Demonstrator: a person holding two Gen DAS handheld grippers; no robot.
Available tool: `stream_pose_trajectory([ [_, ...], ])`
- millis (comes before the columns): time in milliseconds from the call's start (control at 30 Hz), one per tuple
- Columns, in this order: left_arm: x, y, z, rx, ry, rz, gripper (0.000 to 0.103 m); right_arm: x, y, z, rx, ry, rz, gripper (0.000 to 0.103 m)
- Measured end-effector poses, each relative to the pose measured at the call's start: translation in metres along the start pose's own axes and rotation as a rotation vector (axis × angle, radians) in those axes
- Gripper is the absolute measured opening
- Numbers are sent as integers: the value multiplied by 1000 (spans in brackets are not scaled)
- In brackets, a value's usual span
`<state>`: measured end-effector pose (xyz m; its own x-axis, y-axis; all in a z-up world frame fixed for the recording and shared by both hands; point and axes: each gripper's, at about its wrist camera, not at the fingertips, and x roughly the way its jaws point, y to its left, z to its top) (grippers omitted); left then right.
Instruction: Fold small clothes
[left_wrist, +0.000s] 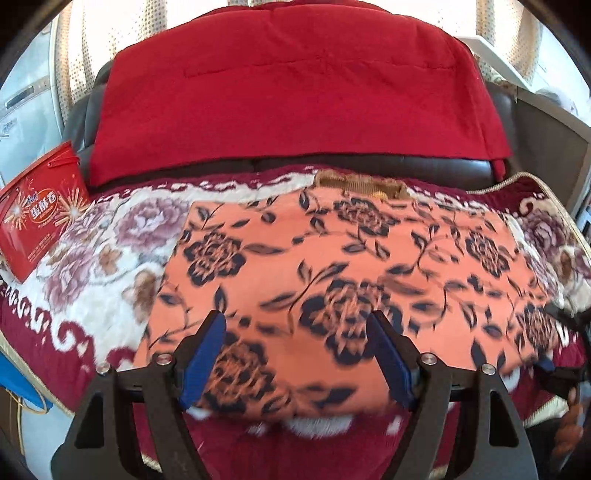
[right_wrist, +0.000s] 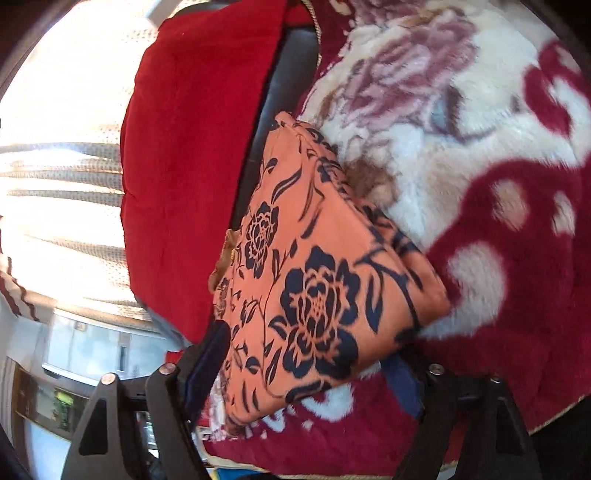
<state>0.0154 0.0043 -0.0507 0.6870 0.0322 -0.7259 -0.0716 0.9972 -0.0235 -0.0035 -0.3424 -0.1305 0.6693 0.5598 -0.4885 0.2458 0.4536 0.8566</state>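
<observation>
An orange garment with dark blue flowers (left_wrist: 351, 266) lies folded flat on a plush floral blanket (left_wrist: 110, 236). A tan lace trim (left_wrist: 360, 184) shows at its far edge. My left gripper (left_wrist: 297, 354) is open, its blue-padded fingers (left_wrist: 205, 358) spread over the garment's near edge, holding nothing. In the right wrist view the same garment (right_wrist: 314, 280) fills the middle, seen tilted. My right gripper (right_wrist: 310, 365) is open, one finger at each side of the garment's near corner; the right finger (right_wrist: 400, 384) is partly hidden under the cloth. The right gripper also shows at the left view's right edge (left_wrist: 565, 354).
A red cushion (left_wrist: 291, 92) leans on a dark leather sofa back (left_wrist: 369, 164) behind the blanket. A red snack box (left_wrist: 40, 210) stands at the left. A bright window with dotted curtains (right_wrist: 62, 184) is behind. White furniture (left_wrist: 22, 122) is at far left.
</observation>
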Motion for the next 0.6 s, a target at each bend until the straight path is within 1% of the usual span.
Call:
stream_pose_trajectory([
  [33,5,-4,3,-3,-1,5,79,0,3,2,-24,2,-19,37],
  [67,10,-7,5,-4,1,10,79,6,12,3,-66,16,-46,17],
  [100,14,-10,7,-3,6,15,79,6,19,4,-117,23,-86,12],
  [133,20,-14,9,0,17,23,79,6,27,2,-162,17,-112,11],
  [167,23,-17,10,5,25,27,79,0,41,-1,-239,-13,-157,10],
  [200,24,-18,11,9,28,30,79,-9,60,-7,-338,-71,-212,10],
  [233,22,-19,13,9,13,34,79,-15,74,-12,-424,-121,-256,10],
  [267,19,-19,13,7,-9,40,79,-22,86,-19,-496,-152,-289,10],
  [300,16,-19,13,8,-42,50,79,-25,89,-22,-532,-160,-307,10],
  [367,17,-21,12,18,-68,66,80,-11,68,-14,-496,-82,-349,12],
  [400,26,-23,10,32,-44,84,80,3,48,-7,-429,-5,-360,17],
  [433,40,-25,8,50,8,95,80,9,29,0,-337,64,-325,22],
  [467,51,-26,5,63,54,98,80,0,16,4,-268,63,-242,24],
  [500,59,-24,2,64,77,89,81,-10,13,6,-248,56,-215,38],
  [533,59,-19,-2,39,48,71,84,-22,14,8,-246,44,-213,67],
  [567,58,-17,-3,28,36,67,87,-37,17,10,-253,12,-205,78],
  [600,59,-15,-4,27,35,64,87,-50,20,14,-270,-28,-196,83],
])
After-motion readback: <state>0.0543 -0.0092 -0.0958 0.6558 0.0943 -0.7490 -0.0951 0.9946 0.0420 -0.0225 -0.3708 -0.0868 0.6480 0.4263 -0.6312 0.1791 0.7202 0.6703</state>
